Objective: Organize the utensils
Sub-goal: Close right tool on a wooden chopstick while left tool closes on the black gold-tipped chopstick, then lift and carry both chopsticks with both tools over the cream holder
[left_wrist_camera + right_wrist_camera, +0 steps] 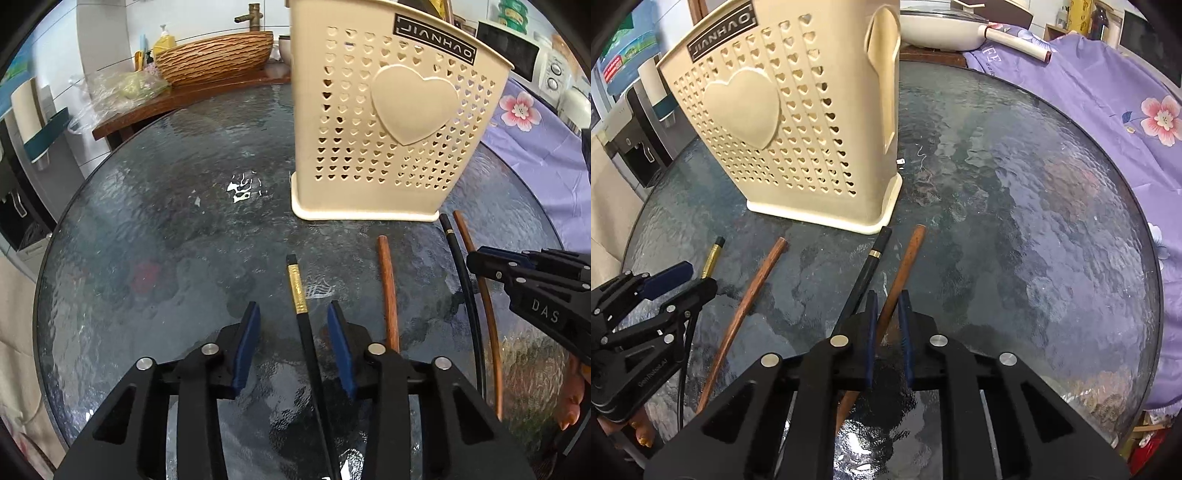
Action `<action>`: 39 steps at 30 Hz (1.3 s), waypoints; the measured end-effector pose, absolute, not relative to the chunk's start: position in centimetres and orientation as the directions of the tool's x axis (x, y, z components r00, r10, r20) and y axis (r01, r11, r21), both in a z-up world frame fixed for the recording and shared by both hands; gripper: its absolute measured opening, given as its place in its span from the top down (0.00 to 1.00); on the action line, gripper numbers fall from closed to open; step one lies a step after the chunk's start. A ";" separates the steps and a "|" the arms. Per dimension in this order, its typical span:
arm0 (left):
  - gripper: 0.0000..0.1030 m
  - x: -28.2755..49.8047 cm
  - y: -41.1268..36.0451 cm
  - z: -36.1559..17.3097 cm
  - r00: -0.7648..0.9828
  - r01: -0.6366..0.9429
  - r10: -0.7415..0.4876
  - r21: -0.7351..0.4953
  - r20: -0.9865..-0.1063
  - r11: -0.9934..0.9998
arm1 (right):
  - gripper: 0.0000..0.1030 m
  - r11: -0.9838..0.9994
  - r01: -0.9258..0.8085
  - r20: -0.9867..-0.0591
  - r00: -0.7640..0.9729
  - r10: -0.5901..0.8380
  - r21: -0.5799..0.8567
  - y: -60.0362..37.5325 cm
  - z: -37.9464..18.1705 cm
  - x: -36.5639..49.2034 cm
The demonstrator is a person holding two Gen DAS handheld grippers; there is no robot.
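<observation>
Left hand-held gripper [293, 345]: parted around gold-banded black chopstick [303, 314] (untouched). Right hand-held gripper [887, 325]: clamped on brown chopstick [905, 266]. Worktop [1015, 221]: glass.

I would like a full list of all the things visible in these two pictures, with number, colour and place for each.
utensil holder: one, cream, heart holes, upright on the table.
black chopsticks: two; gold-banded one between the left jaws, thin-ringed one beside the right jaws.
brown chopsticks: two; one lying free mid-table, one between the right jaws.
glass table: one, dark, round.
purple floral cloth: one, beyond the table.
wooden basin: one, brown, on the counter.
left gripper: black, blue pads, open.
right gripper: black, shut on the brown chopstick.
</observation>
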State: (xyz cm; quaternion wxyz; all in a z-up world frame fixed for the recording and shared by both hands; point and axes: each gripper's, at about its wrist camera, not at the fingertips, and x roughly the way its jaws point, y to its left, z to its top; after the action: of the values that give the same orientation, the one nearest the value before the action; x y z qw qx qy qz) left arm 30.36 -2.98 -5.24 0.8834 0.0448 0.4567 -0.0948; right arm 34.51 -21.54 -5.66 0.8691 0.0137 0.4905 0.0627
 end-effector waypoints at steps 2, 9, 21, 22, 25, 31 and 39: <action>0.69 30.5 -3.2 -5.3 0.563 0.217 -0.122 0.004 -0.817 0.976 | 0.89 0.991 -0.095 -0.851 0.508 0.131 0.096 -21.6 -5.6 34.8; 0.79 31.1 -3.4 -5.2 0.543 0.236 -0.124 0.009 -0.831 0.972 | 0.89 0.988 -0.071 -0.862 0.481 0.156 0.139 -22.2 -5.6 36.3; 0.92 31.5 -3.5 -5.5 0.552 0.215 -0.101 0.024 -0.827 0.976 | 0.90 0.998 -0.061 -0.858 0.512 0.046 0.017 -20.4 -5.8 36.9; 0.93 31.5 -3.6 -5.5 0.556 0.215 -0.095 0.033 -0.826 0.976 | 0.90 0.998 -0.059 -0.854 0.518 0.038 0.009 -20.3 -5.8 36.8; 0.94 30.9 -4.1 -5.6 0.563 0.208 -0.085 0.042 -0.822 0.977 | 0.91 0.999 -0.050 -0.846 0.533 0.026 -0.001 -19.9 -6.0 36.1; 0.94 30.7 -4.4 -5.7 0.571 0.200 -0.077 0.047 -0.817 0.979 | 0.93 1.000 -0.027 -0.832 0.554 0.020 0.006 -19.0 -6.0 34.1; 0.94 31.0 -3.8 -5.6 0.564 0.191 -0.126 -0.019 -0.816 0.981 | 0.93 0.981 0.005 -0.779 0.609 0.150 0.193 -22.8 -5.3 33.3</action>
State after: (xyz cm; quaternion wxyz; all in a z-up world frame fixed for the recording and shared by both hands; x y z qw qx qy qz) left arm 31.04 -3.78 -5.62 0.8836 0.0355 0.4583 -0.0896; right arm 33.28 -22.77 -5.28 0.8925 0.0879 0.4405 0.0406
